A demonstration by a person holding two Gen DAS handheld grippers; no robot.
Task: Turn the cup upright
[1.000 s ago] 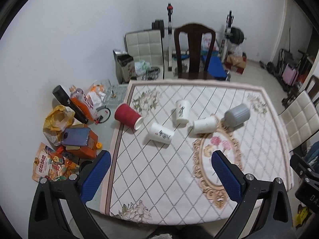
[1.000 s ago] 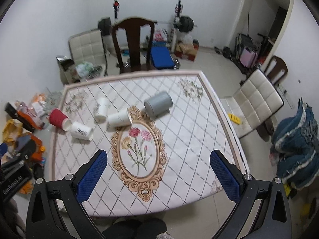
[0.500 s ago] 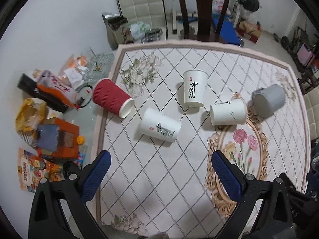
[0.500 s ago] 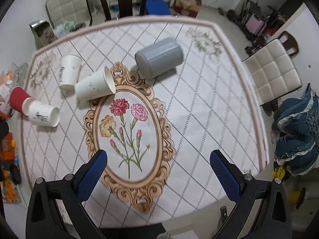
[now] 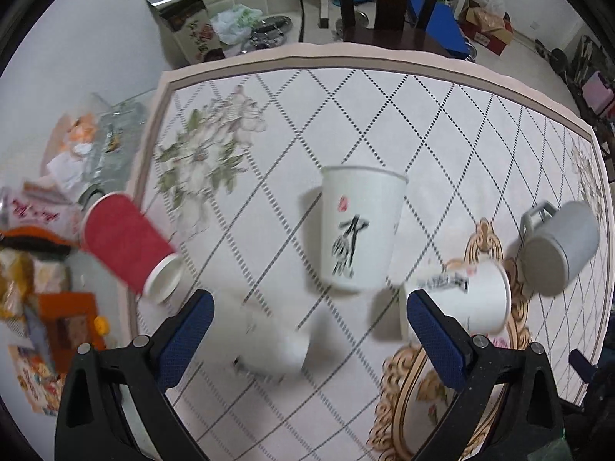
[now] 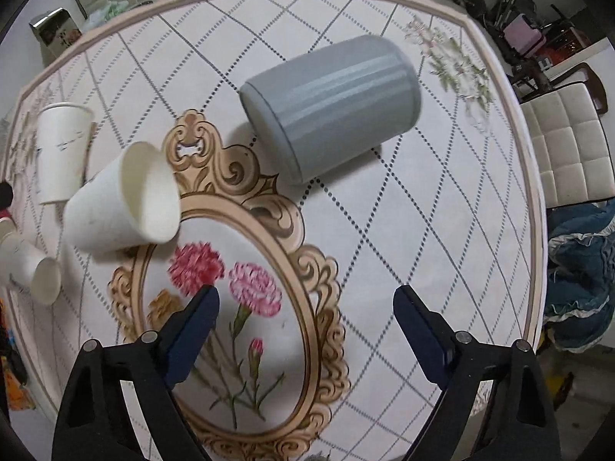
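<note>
Several cups lie on their sides on a patterned tablecloth (image 5: 269, 146). In the left wrist view a white paper cup with black script (image 5: 359, 230) lies ahead of my open left gripper (image 5: 309, 307). A blurred white cup (image 5: 265, 338) lies between its fingers, a red cup (image 5: 127, 246) to the left, another white cup (image 5: 465, 299) and a grey mug (image 5: 561, 246) to the right. In the right wrist view the grey mug (image 6: 334, 103) lies ahead of my open, empty right gripper (image 6: 305, 299), with a white cup (image 6: 123, 203) to its left.
Snack bags and boxes (image 5: 34, 261) lie on the floor left of the table. A dark wooden chair (image 5: 384, 0) stands at the far edge and a white padded chair (image 6: 569, 146) on the right. Two more white cups (image 6: 61, 150) lie at the left in the right wrist view.
Both grippers have come down and forward toward the table, so the cups look much larger. The left one now hangs over the white cups, the right one short of the grey mug.
</note>
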